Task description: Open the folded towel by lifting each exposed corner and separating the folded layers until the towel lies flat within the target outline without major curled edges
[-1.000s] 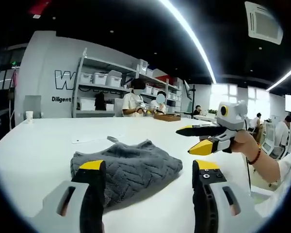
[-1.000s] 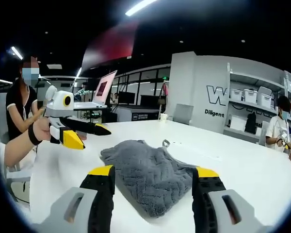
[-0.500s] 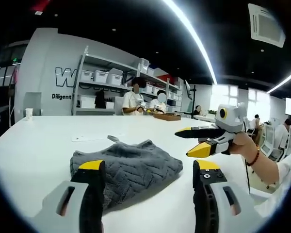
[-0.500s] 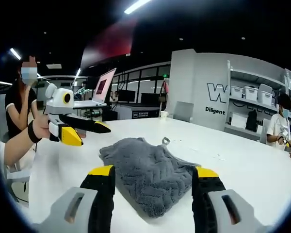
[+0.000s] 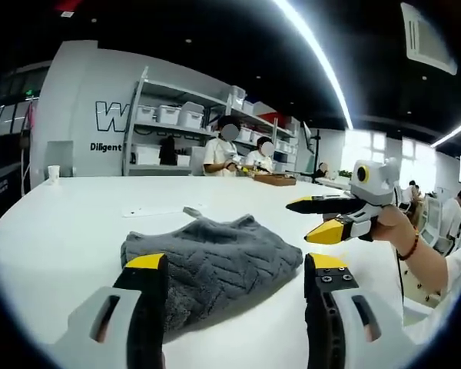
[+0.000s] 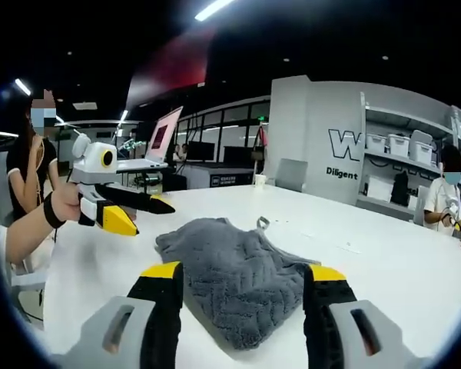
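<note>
Nearest to us, our left gripper (image 5: pixel 234 265) and our right gripper (image 6: pixel 242 270) both hang with jaws spread wide and nothing between them, poised low over the white table (image 5: pixel 54 231). Just beyond the jaw tips lies the grey towel (image 5: pixel 211 257), folded into a thick, rumpled pad on the table, with a small loop tag (image 6: pixel 263 224) poking out at its far edge; neither gripper touches it. We see no target outline on the tabletop, though the fisheye bend may hide a faint one. To open it well, we judge we should bring one gripper down onto the corner nearest it, pinch only the top layer instead of the whole stack, and lift it up and outward while the other gripper pins the layer beneath, so the pad does not slide. Which corner is truly the free one is hard to tell from here, so we would probe the edge gently first. Farther off stand shelves (image 5: pixel 177 115) with white bins, and people sit at the far end of the table.
</note>
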{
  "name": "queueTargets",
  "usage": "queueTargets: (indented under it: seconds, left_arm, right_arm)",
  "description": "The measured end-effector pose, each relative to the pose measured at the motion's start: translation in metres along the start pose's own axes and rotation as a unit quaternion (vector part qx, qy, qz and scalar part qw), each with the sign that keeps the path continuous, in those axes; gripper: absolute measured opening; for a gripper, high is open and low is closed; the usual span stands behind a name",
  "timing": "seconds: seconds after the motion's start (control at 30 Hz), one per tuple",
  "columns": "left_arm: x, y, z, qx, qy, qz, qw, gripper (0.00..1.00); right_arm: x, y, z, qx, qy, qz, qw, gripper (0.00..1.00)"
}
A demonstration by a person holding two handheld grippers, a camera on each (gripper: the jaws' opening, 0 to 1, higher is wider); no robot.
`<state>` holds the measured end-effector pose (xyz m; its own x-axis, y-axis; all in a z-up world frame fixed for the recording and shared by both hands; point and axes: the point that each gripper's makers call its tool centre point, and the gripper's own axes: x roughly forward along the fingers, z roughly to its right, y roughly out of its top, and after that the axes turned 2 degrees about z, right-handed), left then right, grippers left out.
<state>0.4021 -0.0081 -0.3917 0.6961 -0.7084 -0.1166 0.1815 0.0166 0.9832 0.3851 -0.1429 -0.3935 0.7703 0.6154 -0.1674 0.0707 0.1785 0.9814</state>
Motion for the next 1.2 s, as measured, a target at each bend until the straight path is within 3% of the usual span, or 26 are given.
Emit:
queueTargets:
  seconds: [0.13, 0.23, 1.2]
  left_arm:
    - [0.004, 0.002, -0.001, -0.002, -0.003, 0.002, 1.0000, 0.71]
    - [0.005, 0.000, -0.001, 0.018, 0.002, -0.006, 0.9998, 0.70]
    - [0.017, -0.004, -0.020, 0.011, 0.015, -0.005, 0.9998, 0.70]
  right_arm:
    - [0.000, -0.002, 0.003, 0.002, -0.004, -0.003, 1.0000, 0.61]
    - [0.001, -0.003, 0.003, 0.004, -0.003, -0.003, 1.0000, 0.61]
    - [0.015, -0.011, 0.017, 0.018, -0.010, -0.008, 0.9998, 0.60]
